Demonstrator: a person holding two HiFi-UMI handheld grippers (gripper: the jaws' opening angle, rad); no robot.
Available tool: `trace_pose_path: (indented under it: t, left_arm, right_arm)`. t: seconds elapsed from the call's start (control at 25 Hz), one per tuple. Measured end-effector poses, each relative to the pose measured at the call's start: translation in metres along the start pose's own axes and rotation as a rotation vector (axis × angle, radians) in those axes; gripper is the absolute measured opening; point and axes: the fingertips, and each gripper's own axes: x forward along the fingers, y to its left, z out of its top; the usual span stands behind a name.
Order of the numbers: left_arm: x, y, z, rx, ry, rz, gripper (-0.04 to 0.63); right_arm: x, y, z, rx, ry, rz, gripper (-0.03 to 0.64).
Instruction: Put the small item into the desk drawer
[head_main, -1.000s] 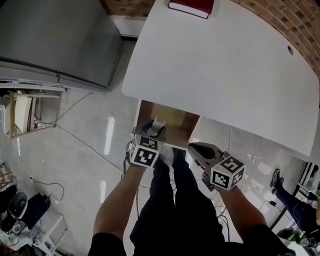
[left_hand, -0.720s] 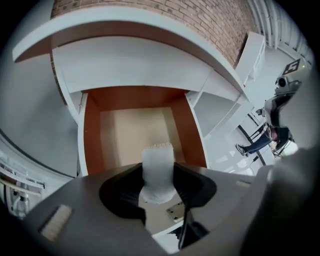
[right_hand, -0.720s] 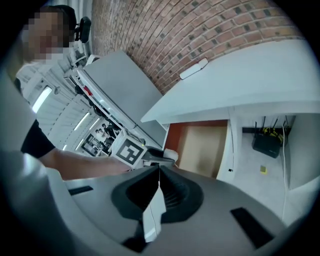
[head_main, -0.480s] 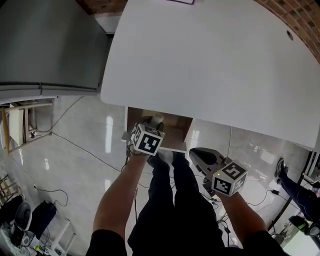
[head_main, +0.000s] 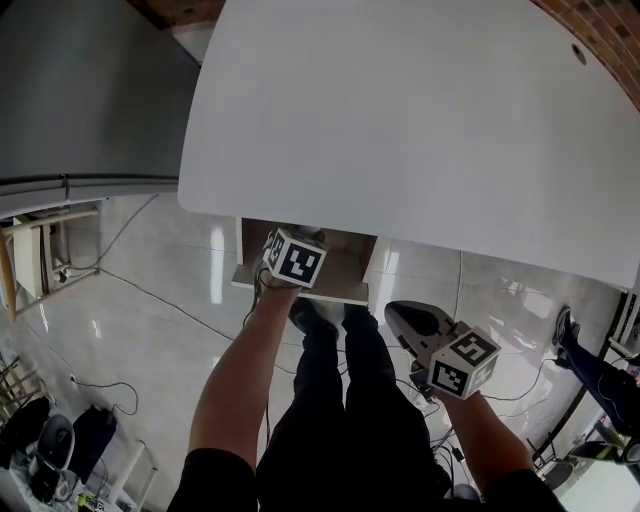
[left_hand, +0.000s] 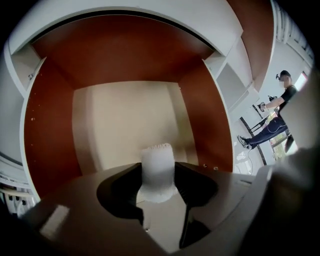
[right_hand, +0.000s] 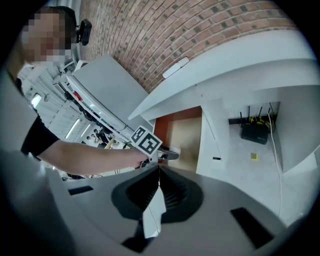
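A wide white desk top (head_main: 420, 120) is filling most of the head view, bare and smooth, with one small round hole (head_main: 577, 55) near its far right corner. Under its near edge the drawer (head_main: 345, 272) is standing pulled out over the floor (head_main: 150, 300). The floor is pale, glossy and reflecting the lamps, and thin cables (head_main: 150, 290) are running across it. A large grey cabinet (head_main: 80, 90) is standing at the left of the desk, and a red brick wall (right_hand: 200, 35) is rising behind it. A dark router (right_hand: 255, 132) is sitting against the white panel under the desk. The left gripper (left_hand: 157, 192) is reaching down into the drawer, whose sides are reddish brown and whose bottom (left_hand: 125, 120) is pale beige. The small item (left_hand: 157, 170), a white piece with a wider foot, is standing between the left gripper's jaws, low over the drawer bottom. The jaws have just been opening a little, but both are lying against its sides, so it is held. The right gripper (right_hand: 159, 186) is hanging over the floor beside the person's dark trousers (head_main: 350, 420), well apart from the drawer, with its jaws pressed together and nothing between them. Another person (left_hand: 275, 115) is standing far off in the room.
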Motion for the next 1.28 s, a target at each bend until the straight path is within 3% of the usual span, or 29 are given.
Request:
trace_pose_path:
  t: [0.08,0.28,0.56,0.84,1.0,1.16,1.28]
  left_arm:
    - [0.000,-0.001,0.001,0.021,-0.004,-0.003,0.255]
    - [-0.019,-0.007,-0.004,0.052,-0.006,0.001,0.259]
    - [-0.081,-0.018,0.003,-0.017,-0.100,-0.006,0.259]
    - [-0.173,-0.041,0.003,-0.118,-0.259,-0.088,0.259]
    - [-0.237,-0.052,0.027,-0.178,-0.411,-0.158,0.258]
    - [-0.291,-0.058,0.035,-0.183,-0.486,-0.153,0.226]
    - [-0.325,-0.052,0.036,-0.161,-0.525,-0.090,0.190]
  right_arm:
    - [-0.002,-0.001,0.002,0.001,-0.007,-0.002,0.014]
    - [-0.006,0.006,0.006,0.000,-0.025,0.006,0.014]
    - [-0.014,0.035,0.030,-0.054,-0.042,0.031,0.014]
    - [-0.030,0.095,0.059,-0.126,-0.056,0.051,0.014]
    - [-0.043,0.123,0.084,-0.188,-0.062,0.071,0.014]
    - [-0.056,0.146,0.098,-0.225,-0.076,0.080,0.014]
    - [-0.062,0.161,0.108,-0.250,-0.089,0.091,0.014]
